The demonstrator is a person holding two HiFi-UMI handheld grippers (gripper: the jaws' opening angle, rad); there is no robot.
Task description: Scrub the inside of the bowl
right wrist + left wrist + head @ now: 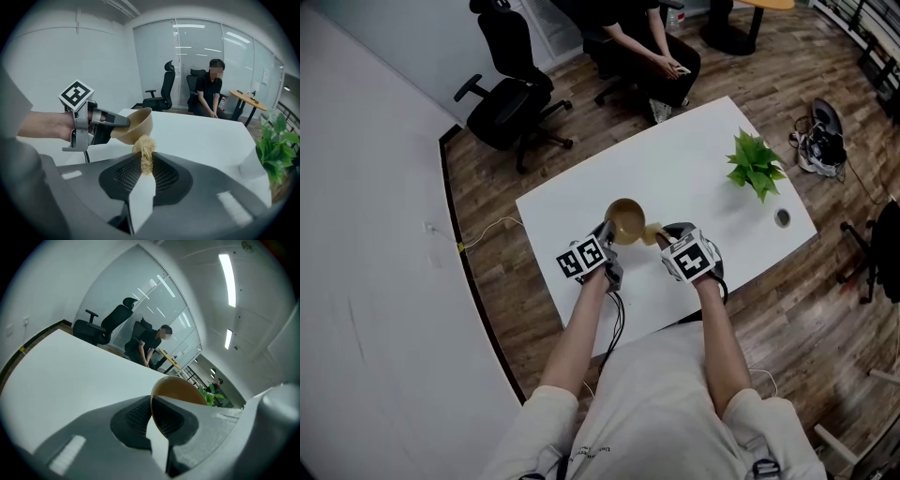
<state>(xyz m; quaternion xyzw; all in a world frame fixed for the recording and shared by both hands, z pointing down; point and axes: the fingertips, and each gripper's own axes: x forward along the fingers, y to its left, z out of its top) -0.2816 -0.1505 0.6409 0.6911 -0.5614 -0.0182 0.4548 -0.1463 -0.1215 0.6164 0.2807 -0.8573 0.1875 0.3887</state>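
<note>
The left hand-held gripper (607, 236) is clamped on the rim of a tan bowl (625, 221), holding it tilted above the near part of the white bench (675, 150). The right hand-held gripper (664, 240) pinches a straw-coloured scrubber (144, 151), whose tip is just beside the bowl's outer wall. A potted plant (757, 164) stands far right.

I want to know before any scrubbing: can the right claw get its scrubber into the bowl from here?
Probably yes. The left claw grips the bowl by one side of its rim, leaving the opening free. The right claw holds the scrubber just beside it, with nothing between.
</note>
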